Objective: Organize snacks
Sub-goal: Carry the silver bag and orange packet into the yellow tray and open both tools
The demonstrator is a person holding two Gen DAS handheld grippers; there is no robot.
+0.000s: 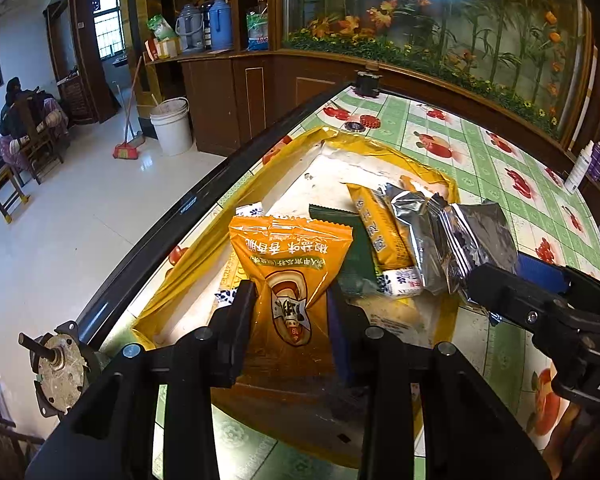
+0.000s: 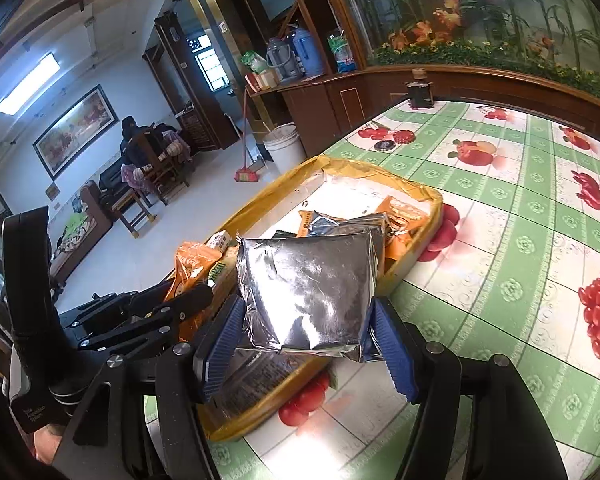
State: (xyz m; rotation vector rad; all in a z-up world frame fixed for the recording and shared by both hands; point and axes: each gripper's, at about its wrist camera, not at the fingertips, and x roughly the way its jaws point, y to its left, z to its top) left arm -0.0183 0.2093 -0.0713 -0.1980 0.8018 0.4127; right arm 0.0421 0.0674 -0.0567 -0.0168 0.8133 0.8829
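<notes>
Orange snack packet (image 1: 290,276) pinched in the left tool (image 1: 292,312) and silver foil packet (image 2: 308,292) clamped in the right tool (image 2: 306,336), both raised over a yellow tray (image 1: 204,256) of mixed snacks on a fruit-patterned counter (image 2: 520,240).

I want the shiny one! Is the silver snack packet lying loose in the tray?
No, the silver snack packet is pinched between the blue pads of the right hand-held gripper, above the yellow tray.
</notes>
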